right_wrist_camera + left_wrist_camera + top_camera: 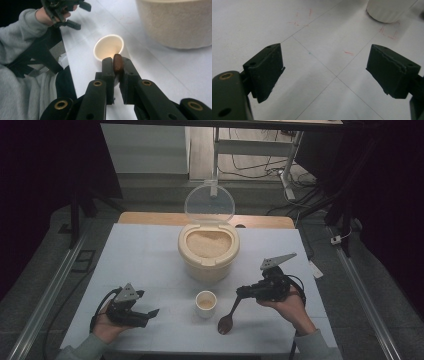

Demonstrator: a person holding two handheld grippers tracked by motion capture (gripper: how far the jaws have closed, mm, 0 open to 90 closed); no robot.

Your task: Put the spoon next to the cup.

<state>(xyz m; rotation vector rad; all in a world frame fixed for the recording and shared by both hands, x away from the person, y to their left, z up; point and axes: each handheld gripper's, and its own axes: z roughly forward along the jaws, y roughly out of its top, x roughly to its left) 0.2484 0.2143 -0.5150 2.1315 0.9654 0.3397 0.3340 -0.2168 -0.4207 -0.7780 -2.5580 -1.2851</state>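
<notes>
A white table (pixel 150 255) is shown from above, with an open cream rice container (pixel 208 251) at its centre, its clear lid (pixel 209 203) raised behind and rice (pixel 207 243) heaped inside. Just in front of the container a small cup (pixel 205 303) is set, seemingly with a little rice in it already. The right gripper (pixel 241 293) is seen at the right of the cup, its jaws clamped on the handle end of a dark wooden spoon (pixel 228 319); in the right gripper view the handle tip (pixel 117 63) is pinched between the pads. The spoon hangs bowl-down, close to or resting on the table just beside the cup. The left gripper (pixel 152 312) is held low at the left, jaws spread wide with nothing between them. The step in hand is judged to be scooping rice for the cup. It is best done with the spoon bowl turned level before it is dipped, the scoop kept shallow, and the load carried low over the cup rim. As the grip is far out on the handle, swing is to be expected; the cup can be steadied by the free gripper
</notes>
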